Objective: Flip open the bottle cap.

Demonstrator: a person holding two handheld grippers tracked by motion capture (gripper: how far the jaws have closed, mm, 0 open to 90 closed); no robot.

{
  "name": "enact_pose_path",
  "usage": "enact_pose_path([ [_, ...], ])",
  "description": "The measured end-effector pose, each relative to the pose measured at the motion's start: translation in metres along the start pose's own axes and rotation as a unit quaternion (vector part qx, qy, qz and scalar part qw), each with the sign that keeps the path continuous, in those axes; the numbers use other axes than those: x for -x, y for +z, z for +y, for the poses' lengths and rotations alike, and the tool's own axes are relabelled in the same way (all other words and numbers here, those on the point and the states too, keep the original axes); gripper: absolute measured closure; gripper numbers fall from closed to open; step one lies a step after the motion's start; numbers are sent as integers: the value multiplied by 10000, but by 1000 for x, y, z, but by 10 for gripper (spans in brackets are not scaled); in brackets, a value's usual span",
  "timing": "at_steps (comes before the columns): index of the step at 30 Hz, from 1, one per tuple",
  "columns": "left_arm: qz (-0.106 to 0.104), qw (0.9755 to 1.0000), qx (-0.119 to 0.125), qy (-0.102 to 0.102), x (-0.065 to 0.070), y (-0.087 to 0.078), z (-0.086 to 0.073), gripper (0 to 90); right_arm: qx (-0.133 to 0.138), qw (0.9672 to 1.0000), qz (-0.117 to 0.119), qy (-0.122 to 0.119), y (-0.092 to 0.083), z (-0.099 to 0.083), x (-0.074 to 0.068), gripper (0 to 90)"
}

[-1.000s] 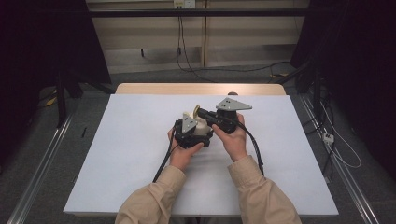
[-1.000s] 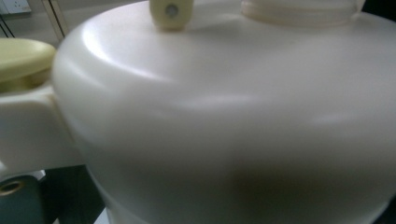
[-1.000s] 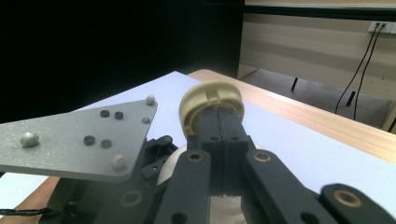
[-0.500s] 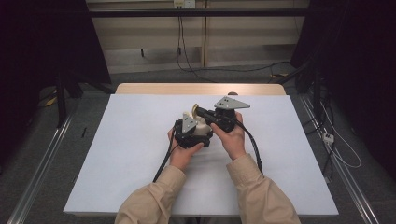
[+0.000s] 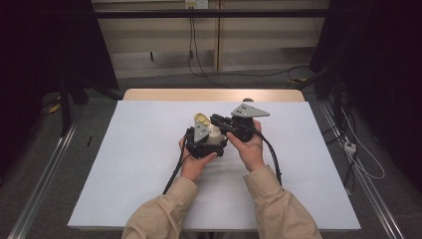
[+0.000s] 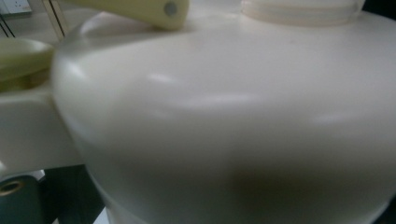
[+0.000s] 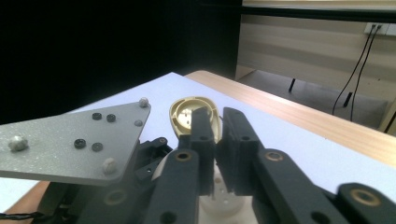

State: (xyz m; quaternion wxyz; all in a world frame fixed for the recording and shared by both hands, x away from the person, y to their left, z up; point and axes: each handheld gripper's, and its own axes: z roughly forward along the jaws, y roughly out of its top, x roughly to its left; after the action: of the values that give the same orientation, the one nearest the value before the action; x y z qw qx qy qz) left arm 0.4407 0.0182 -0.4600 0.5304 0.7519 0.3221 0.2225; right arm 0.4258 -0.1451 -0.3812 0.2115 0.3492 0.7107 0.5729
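Note:
A white plastic bottle (image 5: 215, 135) with a cream flip lid (image 5: 201, 118) is held upright over the middle of the table. My left gripper (image 5: 210, 142) is shut on its body. In the left gripper view the bottle's shoulder (image 6: 224, 130) is very close and hides the jaws, with the lid (image 6: 140, 7) at the top. My right gripper (image 5: 215, 120) reaches in from the right at lid height. Its jaws have just been opening, and a narrow gap now shows between them (image 7: 218, 140). The open lid (image 7: 184, 112) stands just behind the pads, its rim at the gap, not pinched.
A white sheet (image 5: 124, 164) covers the table, and a bare wooden strip (image 5: 209, 94) runs along the far edge. Cables trail from both grippers toward the person. Dark floor, rails and wall cables surround the table.

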Motion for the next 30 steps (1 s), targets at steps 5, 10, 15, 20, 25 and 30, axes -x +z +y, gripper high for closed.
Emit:
enact_pose_path([
  [5,-10,10000,-19,-7,0,0,0,46,49,9999,-29,100,-10,-3,2,696],
  [10,-7,9999,-97,32,0,-1,0,45,52,9999,-67,139,-21,-5,4,570],
  [15,8,9995,-280,167,1,-2,0,36,69,9999,-90,96,-32,-9,2,419],
  [20,-30,9993,-356,74,0,-9,-2,36,20,9999,-75,109,-44,-17,-1,294],
  [25,-97,9987,-477,127,-2,-19,-2,46,-93,9998,-162,113,-56,-30,-2,222],
  [30,-214,9986,-488,44,-6,-32,-6,71,-168,9992,-269,237,-69,-45,0,180],
])
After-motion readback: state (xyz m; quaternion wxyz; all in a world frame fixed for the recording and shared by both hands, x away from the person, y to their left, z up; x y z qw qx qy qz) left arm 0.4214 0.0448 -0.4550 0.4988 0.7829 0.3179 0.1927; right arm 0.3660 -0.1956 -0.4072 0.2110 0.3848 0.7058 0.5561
